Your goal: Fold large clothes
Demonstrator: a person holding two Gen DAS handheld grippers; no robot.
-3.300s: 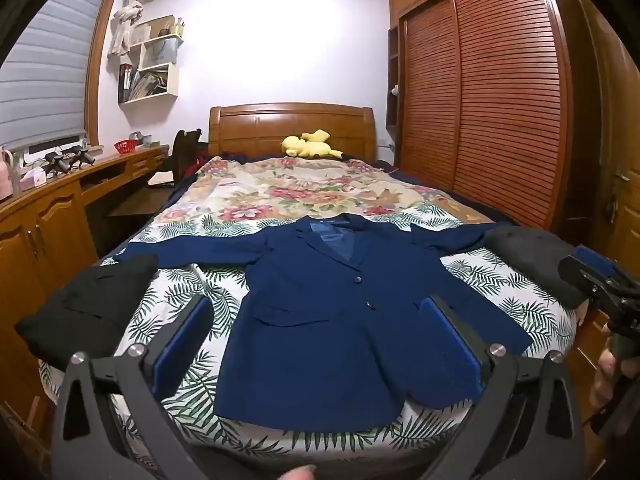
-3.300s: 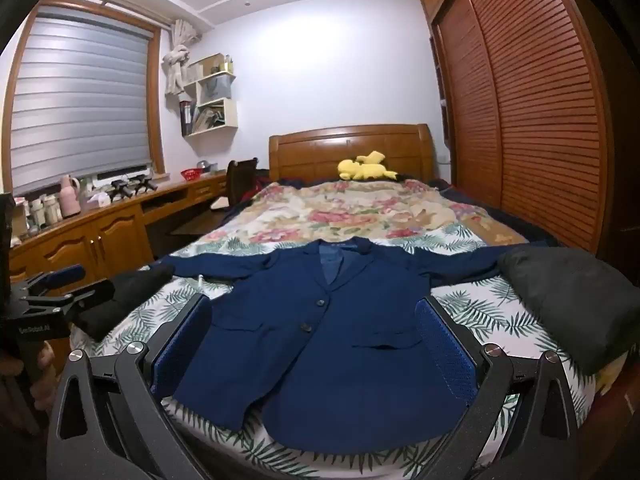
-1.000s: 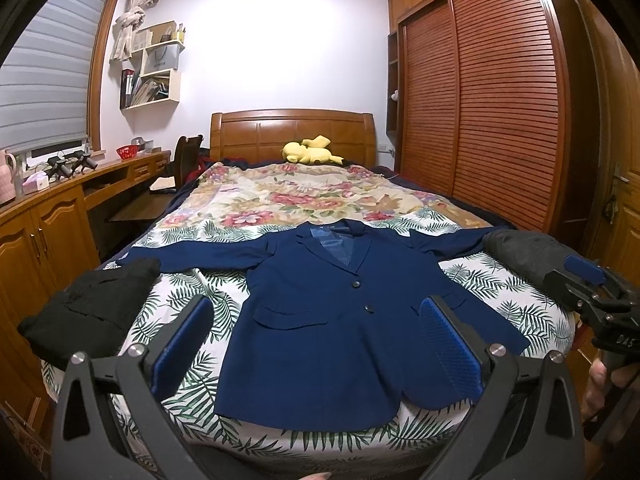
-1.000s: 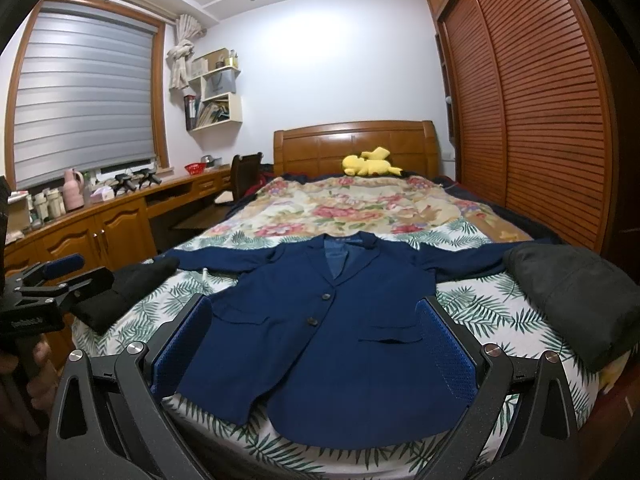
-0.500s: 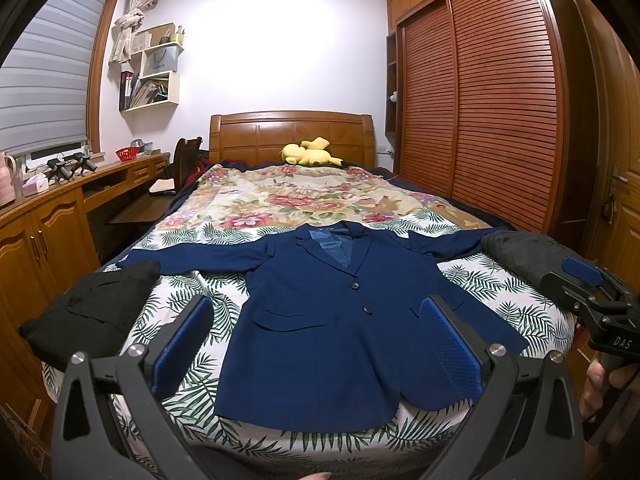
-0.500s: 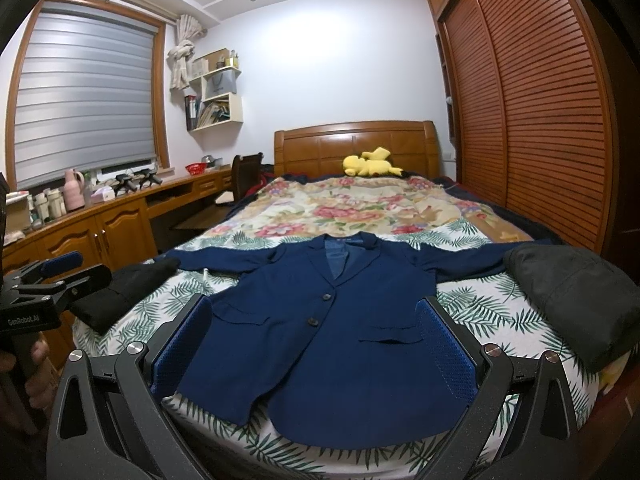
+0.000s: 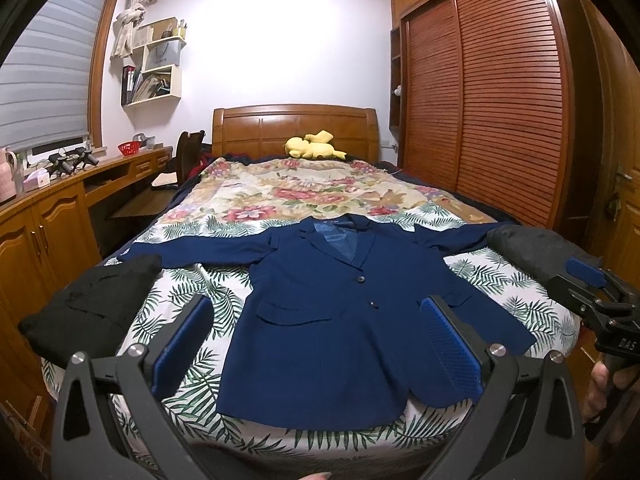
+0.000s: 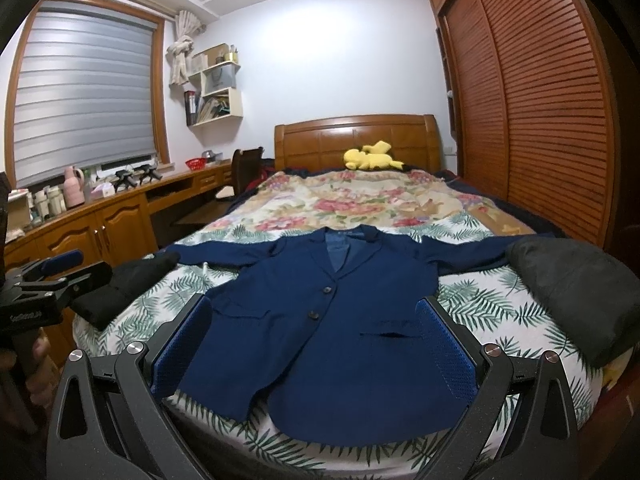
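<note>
A navy blue blazer (image 7: 340, 312) (image 8: 332, 320) lies flat and face up on the bed, buttoned, with both sleeves spread out sideways. My left gripper (image 7: 316, 320) hovers open above the foot of the bed, short of the blazer's hem, holding nothing. My right gripper (image 8: 312, 320) is likewise open and empty, a little to the right. Each gripper appears at the edge of the other's view: the right gripper (image 7: 596, 304) held in a hand, the left gripper (image 8: 48, 288) at the far left.
A folded black garment (image 7: 96, 304) lies on the bed's left corner and a dark grey one (image 8: 572, 288) on the right. A yellow plush toy (image 7: 312, 146) sits by the headboard. A wooden desk (image 8: 92, 216) runs along the left; a slatted wardrobe (image 7: 492, 112) stands at right.
Both grippers have drifted slightly; the view sits a bit higher and farther back than 3.3 s ago. The blazer has not moved and both grippers stay open.
</note>
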